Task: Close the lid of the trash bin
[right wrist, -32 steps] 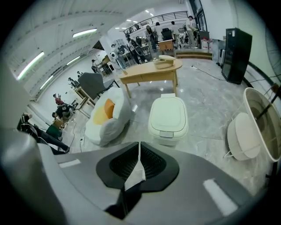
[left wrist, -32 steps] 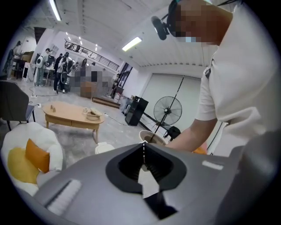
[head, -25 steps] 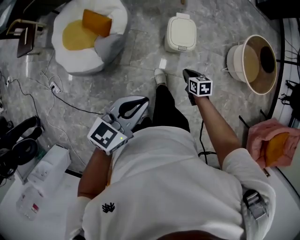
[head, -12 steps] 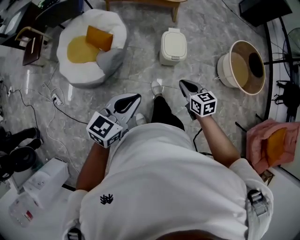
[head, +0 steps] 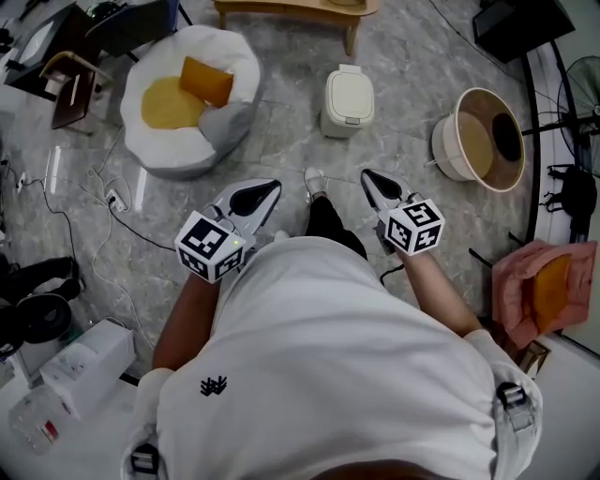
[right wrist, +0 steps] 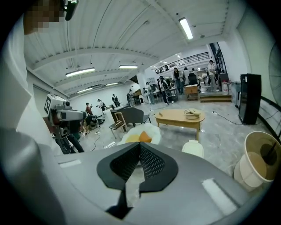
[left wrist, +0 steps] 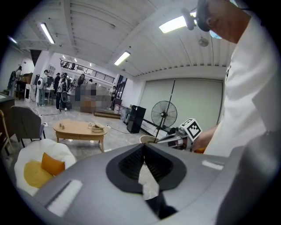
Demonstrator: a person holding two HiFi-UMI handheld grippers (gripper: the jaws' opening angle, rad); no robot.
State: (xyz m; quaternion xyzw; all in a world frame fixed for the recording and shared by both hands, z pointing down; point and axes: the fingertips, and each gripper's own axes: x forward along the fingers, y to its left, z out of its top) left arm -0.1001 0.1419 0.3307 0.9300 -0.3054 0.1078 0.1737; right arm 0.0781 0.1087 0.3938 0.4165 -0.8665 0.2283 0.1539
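The cream trash bin (head: 348, 98) stands on the marble floor well ahead of me, its lid lying flat on top. It shows small in the right gripper view as a pale box (right wrist: 193, 148) below the wooden table. My left gripper (head: 268, 187) and right gripper (head: 367, 175) are held side by side at waist height, far short of the bin, both pointing forward. Each is shut with nothing between its jaws, as the left gripper (left wrist: 144, 146) and right gripper (right wrist: 139, 145) show in their own views.
A white beanbag (head: 217, 66) with an orange cushion sits left of the bin. A round beige basket (head: 478, 141) lies to the right, and a wooden table (head: 300, 9) stands behind. Cables (head: 84, 211) trail on the floor at left. A pink seat (head: 525, 272) stands at right.
The bin has slid further from the view's top edge and a table has come into sight behind it. The left gripper has swung up beside the right one. Both stay shut.
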